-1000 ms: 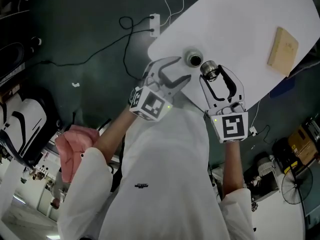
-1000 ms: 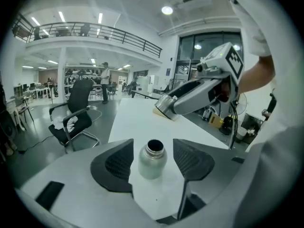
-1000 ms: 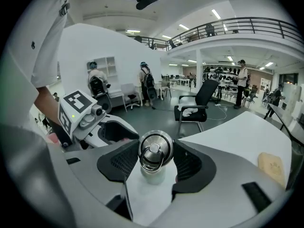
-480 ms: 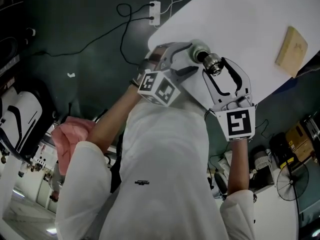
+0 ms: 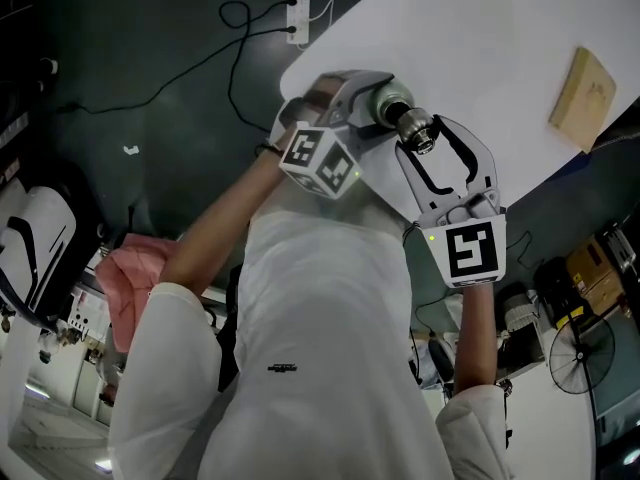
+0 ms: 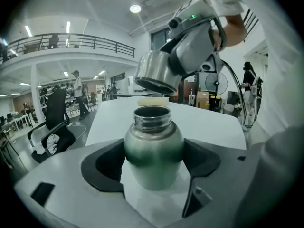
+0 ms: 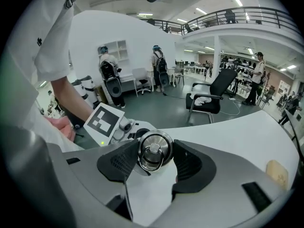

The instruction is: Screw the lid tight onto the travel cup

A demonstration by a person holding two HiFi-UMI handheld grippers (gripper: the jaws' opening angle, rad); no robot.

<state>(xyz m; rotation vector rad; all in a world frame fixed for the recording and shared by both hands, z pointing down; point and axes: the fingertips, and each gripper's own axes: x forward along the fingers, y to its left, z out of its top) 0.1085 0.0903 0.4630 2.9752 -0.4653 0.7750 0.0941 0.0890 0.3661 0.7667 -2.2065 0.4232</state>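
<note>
A steel travel cup (image 6: 153, 146) stands open-mouthed on the white table (image 5: 500, 28). My left gripper (image 6: 153, 164) has the cup's body between its jaws, which are opening; the dark pads flank it closely without pressing. In the head view the cup (image 5: 386, 102) sits between the left gripper's (image 5: 384, 108) fingers. My right gripper (image 7: 153, 161) is shut on the steel lid (image 7: 154, 151), whose top ring faces the camera. The lid (image 6: 154, 72) hangs tilted just above the cup's mouth, apart from it. From above, the lid (image 5: 418, 131) lies right of the cup in the right gripper (image 5: 421, 138).
A tan block (image 5: 582, 86) lies at the table's right edge. A power strip (image 5: 297, 13) with cables is on the dark floor beyond the table's left edge. A pink cloth (image 5: 125, 278) sits lower left. People and office chairs stand in the hall behind.
The left gripper has moved from beside the cup to around it, and its jaws have spread wider. The right gripper keeps the lid, now closer over the cup's mouth.
</note>
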